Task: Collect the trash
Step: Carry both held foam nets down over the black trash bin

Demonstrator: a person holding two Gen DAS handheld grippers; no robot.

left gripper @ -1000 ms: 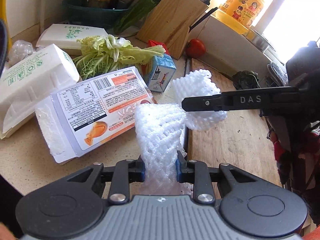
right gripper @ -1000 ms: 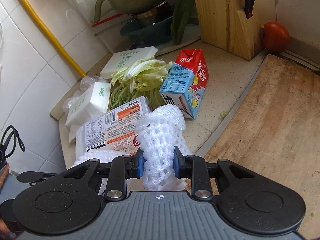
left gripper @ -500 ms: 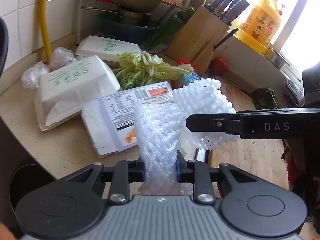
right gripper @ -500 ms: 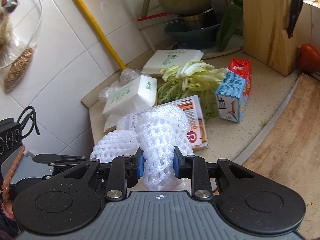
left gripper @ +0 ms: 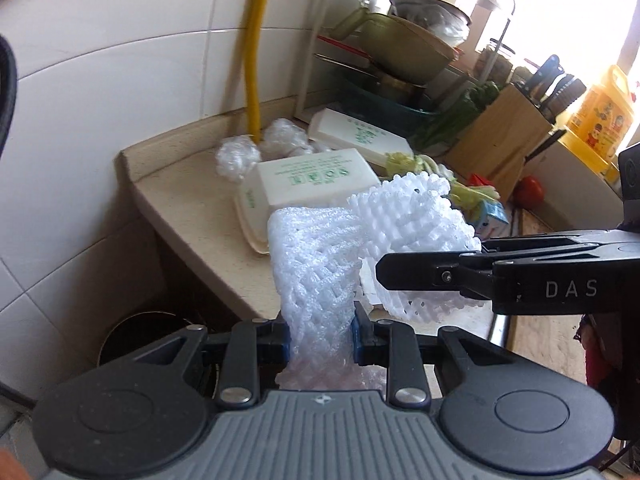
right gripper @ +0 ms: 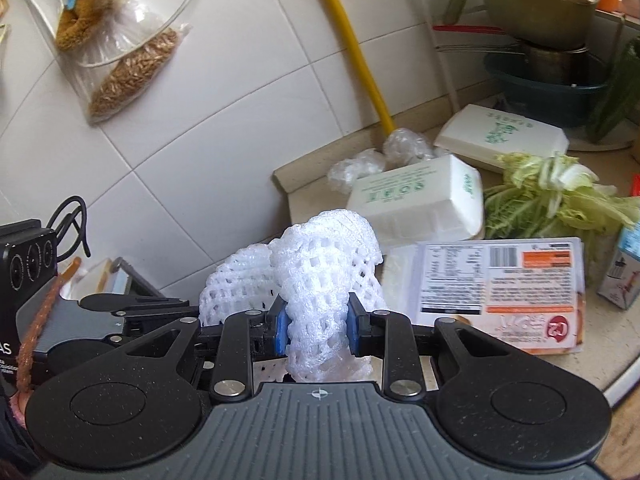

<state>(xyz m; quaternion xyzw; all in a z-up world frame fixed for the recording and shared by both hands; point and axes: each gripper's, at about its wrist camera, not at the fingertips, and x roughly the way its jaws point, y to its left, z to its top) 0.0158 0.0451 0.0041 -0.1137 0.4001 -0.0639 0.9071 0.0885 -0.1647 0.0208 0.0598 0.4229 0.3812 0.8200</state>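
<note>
Left wrist view: left gripper (left gripper: 321,340) clamped tight on a white foam net (left gripper: 314,264), held in the air past the counter (left gripper: 188,216) edge, above a dark bin (left gripper: 136,334). Right gripper (left gripper: 404,276) enters from the right, gripping a second foam net (left gripper: 416,220).

Right wrist view: right gripper (right gripper: 316,330) pinched nearly closed on its foam net (right gripper: 324,272). Foam boxes (right gripper: 420,200), cabbage (right gripper: 556,192) and a food tray (right gripper: 500,292) lie on the counter beyond.

White tiled wall (right gripper: 224,120), bright window (left gripper: 580,12)
</note>
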